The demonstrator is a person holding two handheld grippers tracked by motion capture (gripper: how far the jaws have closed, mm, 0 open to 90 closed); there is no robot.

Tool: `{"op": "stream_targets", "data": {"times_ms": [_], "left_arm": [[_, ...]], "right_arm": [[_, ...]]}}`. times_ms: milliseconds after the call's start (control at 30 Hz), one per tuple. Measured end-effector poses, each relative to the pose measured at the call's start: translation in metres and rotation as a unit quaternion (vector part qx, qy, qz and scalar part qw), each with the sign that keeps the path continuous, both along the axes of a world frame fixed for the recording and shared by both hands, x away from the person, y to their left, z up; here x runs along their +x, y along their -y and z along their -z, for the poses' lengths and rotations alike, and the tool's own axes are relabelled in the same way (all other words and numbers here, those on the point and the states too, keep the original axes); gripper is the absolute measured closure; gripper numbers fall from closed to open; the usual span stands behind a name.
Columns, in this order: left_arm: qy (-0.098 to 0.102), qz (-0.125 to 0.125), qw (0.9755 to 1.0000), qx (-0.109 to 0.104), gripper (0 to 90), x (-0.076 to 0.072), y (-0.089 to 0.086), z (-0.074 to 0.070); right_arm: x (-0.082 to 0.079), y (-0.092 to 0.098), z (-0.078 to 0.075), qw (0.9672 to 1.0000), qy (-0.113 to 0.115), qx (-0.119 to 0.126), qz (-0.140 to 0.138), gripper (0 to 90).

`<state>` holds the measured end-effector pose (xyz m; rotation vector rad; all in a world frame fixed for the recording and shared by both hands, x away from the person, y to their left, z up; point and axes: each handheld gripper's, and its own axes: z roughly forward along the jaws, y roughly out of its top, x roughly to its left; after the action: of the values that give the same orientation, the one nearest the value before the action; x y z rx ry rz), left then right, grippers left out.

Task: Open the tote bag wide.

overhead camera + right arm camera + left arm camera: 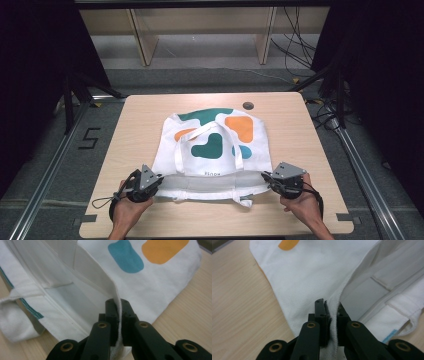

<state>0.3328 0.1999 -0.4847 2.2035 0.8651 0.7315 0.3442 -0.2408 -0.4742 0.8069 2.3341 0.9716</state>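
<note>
White tote bag [215, 150] flat on table [135, 130]. Upper rim pinched at near corners: left claw [331, 315], right claw [119, 312], both clamped on cloth.

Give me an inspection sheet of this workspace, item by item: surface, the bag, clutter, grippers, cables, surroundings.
Surface: light wooden table, with a dark round grommet near the far edge.
Job's things: white tote bag with teal, orange and blue blobs lying flat, mouth toward the person.
Clutter: nothing seen.
Grippers: left hand-held gripper shut on the bag's upper rim at one corner; right hand-held gripper shut on the rim at the other.
Cables: a black cable trails from the left gripper.
Surroundings: wooden shelf frame beyond the table; loose wires on the floor.
</note>
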Motion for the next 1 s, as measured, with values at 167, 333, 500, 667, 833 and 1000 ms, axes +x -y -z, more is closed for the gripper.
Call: {"op": "stream_targets", "data": {"times_ms": [167, 333, 500, 667, 833, 1000], "left_arm": [[0.008, -0.017, 0.9984, -0.053, 86.2, -0.008, 0.001, -0.012], [0.027, -0.021, 0.9972, -0.066, 86.5, -0.011, 0.003, -0.032], [0.053, -0.005, 0.9950, -0.085, 86.7, -0.012, 0.002, -0.053], [0.098, 0.001, 0.9921, -0.078, 86.9, -0.014, 0.007, -0.085], [0.163, 0.002, 0.9844, -0.067, 87.0, -0.020, 0.010, -0.124], [0.202, 0.021, 0.9764, -0.074, 87.0, -0.026, 0.011, -0.155]], "right_arm": [[-0.004, 0.005, -0.011, 0.9996, 0.009, 0.028, 0.002, 87.7], [-0.006, 0.010, -0.025, 0.9984, 0.026, 0.049, 0.005, 87.7], [-0.008, 0.013, -0.047, 0.9968, 0.048, 0.063, 0.010, 87.9], [-0.011, 0.016, -0.083, 0.9941, 0.104, 0.032, 0.000, 88.2], [-0.012, 0.019, -0.128, 0.9889, 0.147, 0.026, -0.003, 88.3], [-0.015, 0.022, -0.175, 0.9823, 0.187, 0.011, -0.006, 88.4]]}}
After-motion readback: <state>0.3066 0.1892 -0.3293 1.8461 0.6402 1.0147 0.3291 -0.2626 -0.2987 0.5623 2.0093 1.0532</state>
